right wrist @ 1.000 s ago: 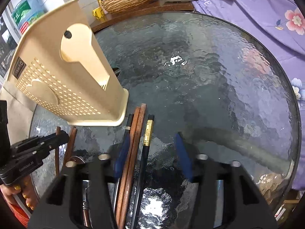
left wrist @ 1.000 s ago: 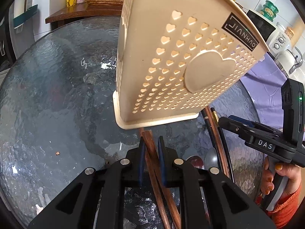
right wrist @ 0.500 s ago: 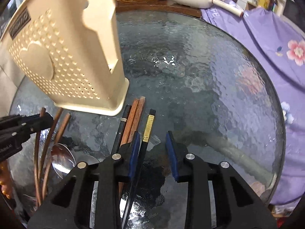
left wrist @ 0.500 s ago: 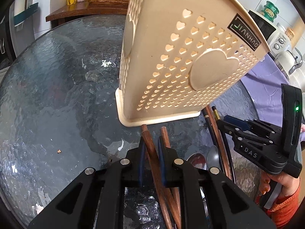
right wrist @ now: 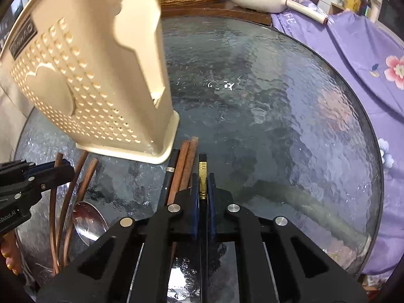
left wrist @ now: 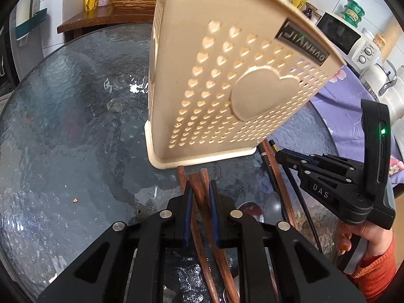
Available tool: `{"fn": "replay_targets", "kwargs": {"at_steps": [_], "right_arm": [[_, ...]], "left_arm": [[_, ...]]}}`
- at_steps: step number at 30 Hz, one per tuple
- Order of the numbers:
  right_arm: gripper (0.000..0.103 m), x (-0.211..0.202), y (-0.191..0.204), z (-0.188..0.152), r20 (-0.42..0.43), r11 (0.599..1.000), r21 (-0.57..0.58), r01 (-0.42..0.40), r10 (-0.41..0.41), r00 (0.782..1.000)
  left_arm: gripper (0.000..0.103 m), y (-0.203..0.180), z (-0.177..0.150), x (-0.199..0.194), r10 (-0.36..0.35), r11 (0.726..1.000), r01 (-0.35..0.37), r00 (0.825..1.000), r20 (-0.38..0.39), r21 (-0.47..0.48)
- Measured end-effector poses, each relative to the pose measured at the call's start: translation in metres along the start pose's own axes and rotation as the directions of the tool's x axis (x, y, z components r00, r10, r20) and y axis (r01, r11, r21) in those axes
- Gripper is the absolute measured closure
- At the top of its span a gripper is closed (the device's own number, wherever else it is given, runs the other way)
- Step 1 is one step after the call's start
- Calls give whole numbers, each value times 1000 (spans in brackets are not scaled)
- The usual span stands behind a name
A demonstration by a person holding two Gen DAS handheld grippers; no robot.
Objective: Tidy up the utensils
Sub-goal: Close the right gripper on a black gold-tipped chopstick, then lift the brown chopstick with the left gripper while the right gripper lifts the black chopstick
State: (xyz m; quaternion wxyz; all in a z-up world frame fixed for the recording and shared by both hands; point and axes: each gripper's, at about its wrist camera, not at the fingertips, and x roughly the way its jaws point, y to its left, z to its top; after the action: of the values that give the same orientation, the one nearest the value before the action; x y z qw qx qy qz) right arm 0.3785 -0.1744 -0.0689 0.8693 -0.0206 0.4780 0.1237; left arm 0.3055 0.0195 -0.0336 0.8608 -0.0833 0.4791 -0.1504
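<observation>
Glass table (right wrist: 290, 106), one holder (left wrist: 227, 75), two spoons (left wrist: 274, 205)

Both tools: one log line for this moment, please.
left tool: shut on brown chopsticks | right tool: shut on black chopstick | holder: upright

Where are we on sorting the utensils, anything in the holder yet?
Done: nothing that I can confirm; the cream holder's inside is hidden. In hand: the left tongs clamp brown wooden chopsticks, and the right tongs are shut on the black gold-banded chopstick. Left: the other chopsticks and a spoon lie on the glass table.
</observation>
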Motion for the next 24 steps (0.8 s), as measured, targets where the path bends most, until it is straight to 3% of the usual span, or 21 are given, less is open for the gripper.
{"fn": "replay_targets", "kwargs": {"at_steps": [8,15,24], "right_arm": [[96,-40,-22,2,145,993,70,-94,83,986],[95,-109,-21,-7,305,989,22,-146,133,943],[95,-178,-13,-23,408,985,-64,-158,170,897]], "left_arm": [[91,-3,2,-33,-31,999,29,994,104,27],[93,-14,1,-80,-69,997,58,977,204,58],[95,-39,-1,-137,-108,989,67,940,325,135]]}}
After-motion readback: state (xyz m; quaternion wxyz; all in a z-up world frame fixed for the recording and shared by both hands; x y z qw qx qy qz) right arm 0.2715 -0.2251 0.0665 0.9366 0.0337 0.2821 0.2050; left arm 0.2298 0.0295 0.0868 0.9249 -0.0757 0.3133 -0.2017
